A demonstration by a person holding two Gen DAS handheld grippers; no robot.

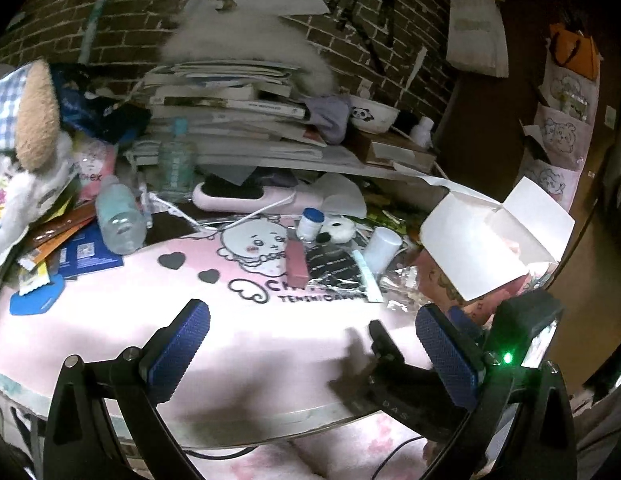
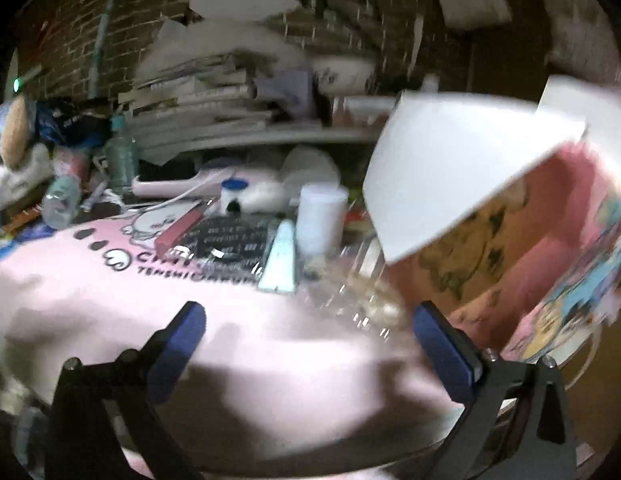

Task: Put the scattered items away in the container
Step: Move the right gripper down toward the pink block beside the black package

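Observation:
An open pink box with white flaps [image 1: 490,248] [image 2: 450,184] stands at the right end of the pink desk mat [image 1: 110,320] [image 2: 70,300]. Left of it lie a white cylinder [image 1: 382,248] [image 2: 320,220], a black printed packet [image 1: 334,268] [image 2: 230,240], a dusky pink stick box [image 1: 296,262] [image 2: 182,226], a small blue-capped bottle [image 1: 310,222] [image 2: 232,196] and crinkled clear wrap [image 1: 402,284] [image 2: 350,296]. My left gripper [image 1: 310,344] hovers open and empty over the mat's front. In a blurred view, my right gripper [image 2: 310,340] is open and empty just short of the wrap, with the box at its right finger.
A stack of books [image 1: 230,108] and a panda bowl [image 1: 372,114] fill the raised shelf behind. Two water bottles [image 1: 118,216], a plush toy [image 1: 34,120] and loose packets crowd the left. A pink device with a white cable [image 1: 246,196] lies behind the mat. The table's front edge [image 1: 270,420] is close.

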